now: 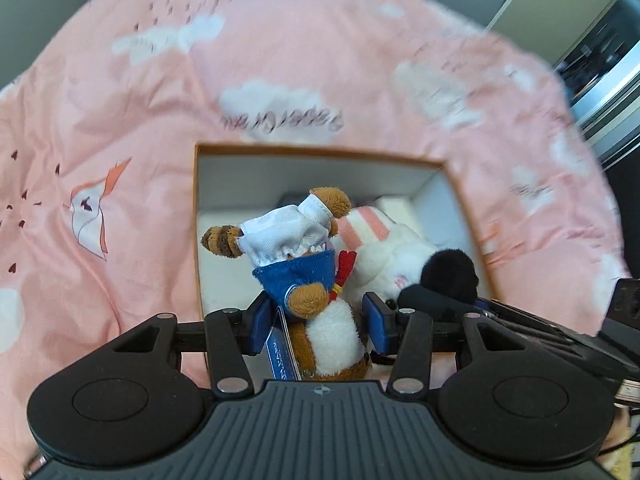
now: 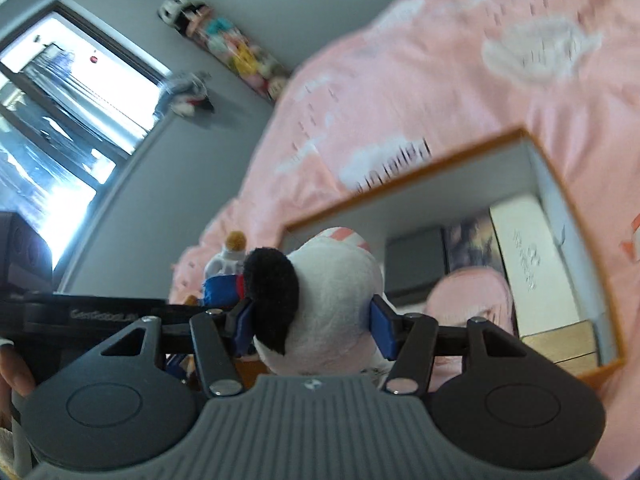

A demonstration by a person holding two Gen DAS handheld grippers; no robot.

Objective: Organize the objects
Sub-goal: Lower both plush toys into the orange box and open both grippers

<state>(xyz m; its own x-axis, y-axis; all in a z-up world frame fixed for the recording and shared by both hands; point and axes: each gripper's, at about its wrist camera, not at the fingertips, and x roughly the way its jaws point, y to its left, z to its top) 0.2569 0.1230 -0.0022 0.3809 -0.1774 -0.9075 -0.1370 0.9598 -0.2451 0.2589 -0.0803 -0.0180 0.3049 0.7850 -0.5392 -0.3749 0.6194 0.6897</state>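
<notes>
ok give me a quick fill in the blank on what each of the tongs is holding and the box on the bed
1. The left tongs grip a brown plush animal in a ____ bib.
2. The right tongs grip a white plush toy with a ____ ear.
3. The open white box has an ____ rim.
4. The box lies on a ____ cloud-print bedsheet.

Missing words: blue; black; orange; pink
</notes>
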